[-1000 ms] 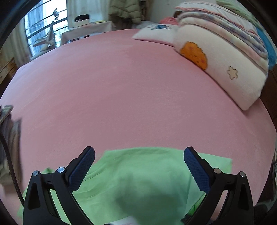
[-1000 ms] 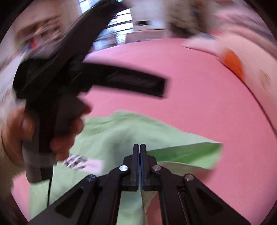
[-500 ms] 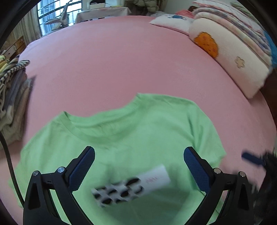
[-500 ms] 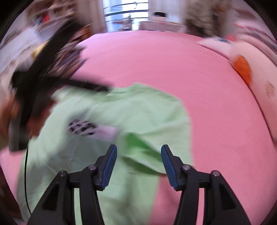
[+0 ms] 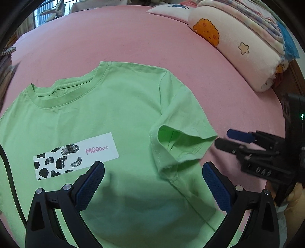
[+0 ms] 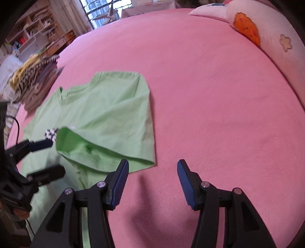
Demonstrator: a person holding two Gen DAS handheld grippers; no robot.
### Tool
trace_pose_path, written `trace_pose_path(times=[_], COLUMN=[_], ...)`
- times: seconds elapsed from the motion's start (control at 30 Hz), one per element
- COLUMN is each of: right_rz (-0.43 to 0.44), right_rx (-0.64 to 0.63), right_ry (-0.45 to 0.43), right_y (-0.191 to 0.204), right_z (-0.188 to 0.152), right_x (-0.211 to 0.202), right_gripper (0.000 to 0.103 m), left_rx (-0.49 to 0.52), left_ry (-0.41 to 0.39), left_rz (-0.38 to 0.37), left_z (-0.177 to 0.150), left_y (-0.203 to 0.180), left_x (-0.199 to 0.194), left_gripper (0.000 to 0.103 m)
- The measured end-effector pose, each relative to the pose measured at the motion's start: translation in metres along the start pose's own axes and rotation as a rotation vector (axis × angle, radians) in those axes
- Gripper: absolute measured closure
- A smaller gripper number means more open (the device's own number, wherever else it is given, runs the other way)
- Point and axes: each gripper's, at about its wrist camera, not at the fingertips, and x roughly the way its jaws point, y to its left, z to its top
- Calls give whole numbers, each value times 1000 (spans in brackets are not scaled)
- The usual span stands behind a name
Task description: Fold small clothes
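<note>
A light green T-shirt (image 5: 106, 114) lies front up on the pink bed (image 5: 133, 38), showing a white patch with cow spots (image 5: 74, 154). One sleeve (image 5: 183, 137) is curled up, its hem gaping. My left gripper (image 5: 152, 166) hangs open above the shirt's middle, with nothing between its fingers. In the right wrist view the shirt (image 6: 106, 114) lies to the left. My right gripper (image 6: 152, 162) is over bare sheet just right of the sleeve hem (image 6: 122, 160); its jaws are closing with nothing between them. Each gripper also shows in the other's view: the right gripper (image 5: 228, 137), the left gripper (image 6: 49, 156).
A rolled cream quilt with a cookie print (image 5: 234, 47) and a pillow (image 5: 171, 11) lie along the bed's far right. A stack of folded clothes (image 6: 32, 80) sits at the left edge, with shelves (image 6: 28, 40) and a window behind it. A black cable (image 5: 7, 171) trails on the left.
My right gripper opened and let go of the green shirt, which settled flat on the bed. Both grippers came down closer to it.
</note>
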Motion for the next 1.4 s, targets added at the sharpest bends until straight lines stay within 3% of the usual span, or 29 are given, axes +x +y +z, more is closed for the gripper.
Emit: trace_pose_path(times=[0.03,0.1,0.23,0.3,0.5,0.8,0.97,1.2,1.4], right_rz=[-1,-8,-20,-16,-45,-56,-44,-22,111], right_rx=[-11,-29,-54,-54,-58,-46,-22,-84,-226], right_ry=[5,25,27,13,-47,-110,-122,-159,-197], right_y=[-2,-3,-3,-4,-8,-15,-15,18,85], right_z=[-1,0,3,6,20,46,55,91,134], right_x=[1,12,21,19,-8,-31,-38,-50,-57], right_gripper=[60,77,87,101,102,102,102,102,102], left_rx=[-4,-9,-14,-21,-41,-71,-82,-174,-395], left_ry=[-1,-4,5,8,-5,-21,-34,-55,-96], left_rz=[7,19,23,19,5,-12,-54,-151,-278], left_z=[1,2,1,-1,-1,6,11,3,-7], left_y=[-2,0,1,1,-3,-17,-20,-28,-18], left_x=[1,3,9,10,12,14,7,-2,-7], left_gripper=[1,1,6,6,8,50,87,90,90])
